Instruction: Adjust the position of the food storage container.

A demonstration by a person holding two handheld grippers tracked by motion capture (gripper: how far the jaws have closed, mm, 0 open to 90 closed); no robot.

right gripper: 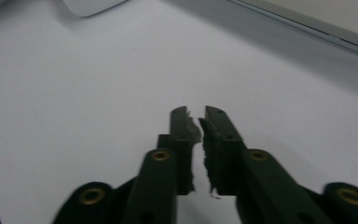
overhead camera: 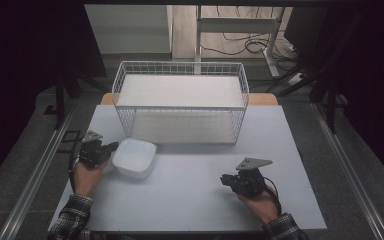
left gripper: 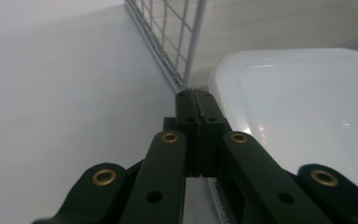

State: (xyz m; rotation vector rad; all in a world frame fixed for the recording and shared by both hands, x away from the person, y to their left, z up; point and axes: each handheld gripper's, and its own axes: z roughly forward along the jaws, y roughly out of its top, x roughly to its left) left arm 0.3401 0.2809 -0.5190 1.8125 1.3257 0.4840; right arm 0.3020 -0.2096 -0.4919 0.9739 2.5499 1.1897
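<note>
The pale desk (overhead camera: 190, 190) carries a white wire basket (overhead camera: 180, 102) turned on its side at the back, its open mouth facing the person, and a white square bowl (overhead camera: 134, 157) just in front of the basket's left corner. The work in hand looks like getting that bowl into the basket, so the grip on its rim matters most. The left gripper (overhead camera: 111, 147) lies against the bowl's left edge; in the left gripper view its jaws are pressed fully together beside the rim (left gripper: 223, 93), not around it, so nothing is grasped yet. To do this well, they should be spread first, one slid under the lip and one over it, then closed firmly on the rim, since glazed ware slips easily. The lift should stay low and level to pass under the basket's upper wires (left gripper: 177, 42), which stand very close. The right gripper (overhead camera: 226, 180) rests well apart on the bare desk, its jaws parted by a narrow gap (right gripper: 200, 126) and holding nothing; it could steady the bowl's far side.
</note>
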